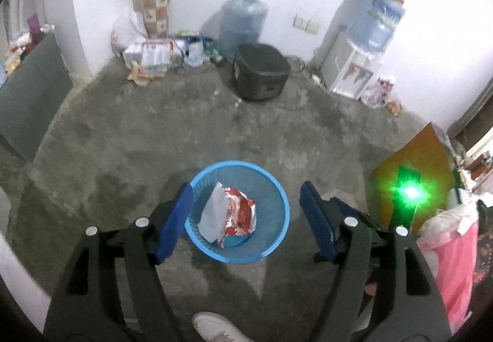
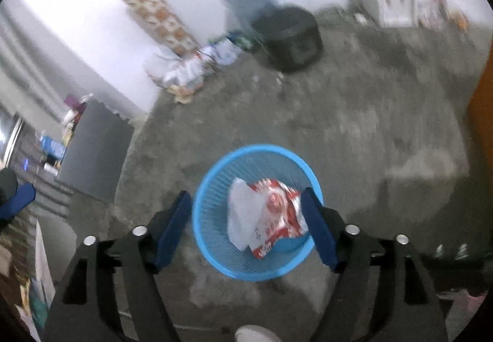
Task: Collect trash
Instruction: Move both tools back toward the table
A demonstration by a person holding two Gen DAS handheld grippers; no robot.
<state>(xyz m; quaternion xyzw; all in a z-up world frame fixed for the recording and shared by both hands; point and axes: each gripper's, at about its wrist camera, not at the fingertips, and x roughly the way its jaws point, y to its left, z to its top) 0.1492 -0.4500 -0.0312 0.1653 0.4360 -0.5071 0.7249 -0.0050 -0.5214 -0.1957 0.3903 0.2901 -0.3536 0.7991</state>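
Rough grey concrete floor (image 1: 123, 138), clutter along the white wall up top. Round blue mesh plastic bin (image 1: 271, 237) at lower centre, with a red-and-white crinkled snack wrapper (image 1: 242, 215) and white plastic bag (image 1: 212, 212) inside. Left gripper (image 1: 245, 220) and right gripper (image 2: 248, 225) both spread wide, holding nothing. Looks like drop-off done; next up, probably hunting more litter.

Bare concrete floor (image 1: 172, 138) lies open on all sides of the blue basket (image 1: 279, 237). Basket mouth unobstructed from above; 2 wrappers (image 1: 234, 215) occupy its bottom. Black bin (image 1: 262, 72) and water dispenser (image 1: 354, 68) stand well apart, along the wall.
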